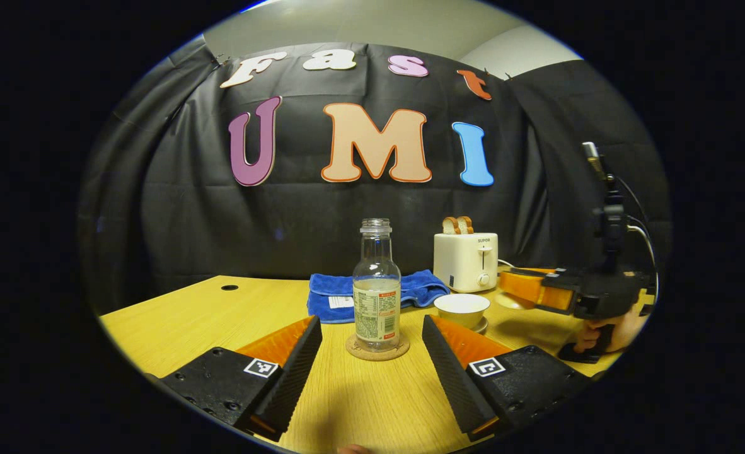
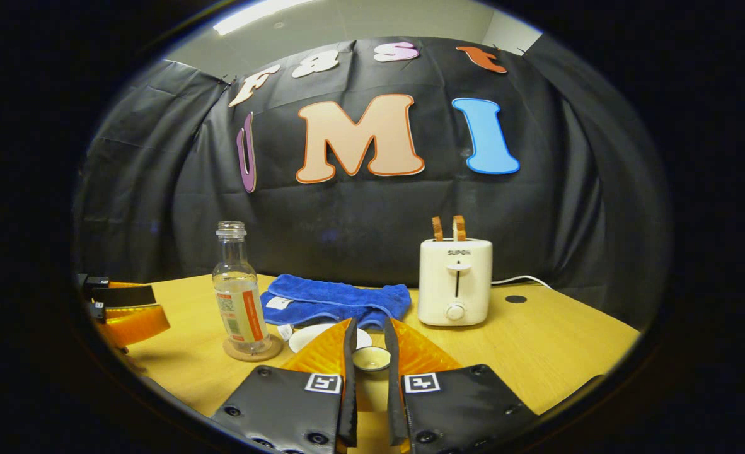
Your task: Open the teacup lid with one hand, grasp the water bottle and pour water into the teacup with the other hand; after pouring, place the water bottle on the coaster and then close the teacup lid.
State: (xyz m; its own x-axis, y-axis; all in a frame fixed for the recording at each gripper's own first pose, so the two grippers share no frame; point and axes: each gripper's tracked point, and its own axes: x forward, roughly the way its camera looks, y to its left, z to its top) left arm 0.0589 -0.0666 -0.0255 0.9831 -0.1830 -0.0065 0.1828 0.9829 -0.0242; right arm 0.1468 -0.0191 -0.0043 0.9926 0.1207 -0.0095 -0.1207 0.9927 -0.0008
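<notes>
Facing the water bottle (image 1: pixel 377 296) head-on, my left gripper (image 1: pixel 371 323) has its 2 ribbed fingers spread wide and touching nothing. The bottle stands upright on its round cork coaster (image 1: pixel 355 350), straight ahead in the gap and a little beyond the tips. Its long axis is vertical, so I judge a level advance would bring the fingers to either side of the labelled belly.

The bottle is clear, uncapped and about half full, with a narrow neck, a smooth wall and a paper label.

Just right of it sits the teacup (image 1: pixel 462 308), a pale glazed bowl on a saucer, lid off. I cannot tell whether it holds water.

My right gripper (image 2: pixel 370 325) hangs near the cup's far side, fingers drawn close on a small white rounded piece that I take for the lid (image 2: pixel 371 358). Whether both pads truly press it, I cannot tell.

So my left is the nearer to the bottle, my right to the cup. The wooden counter (image 1: pixel 177 321) also carries a soft blue towel (image 1: pixel 331 296) and a toaster (image 1: pixel 466 260) behind.
</notes>
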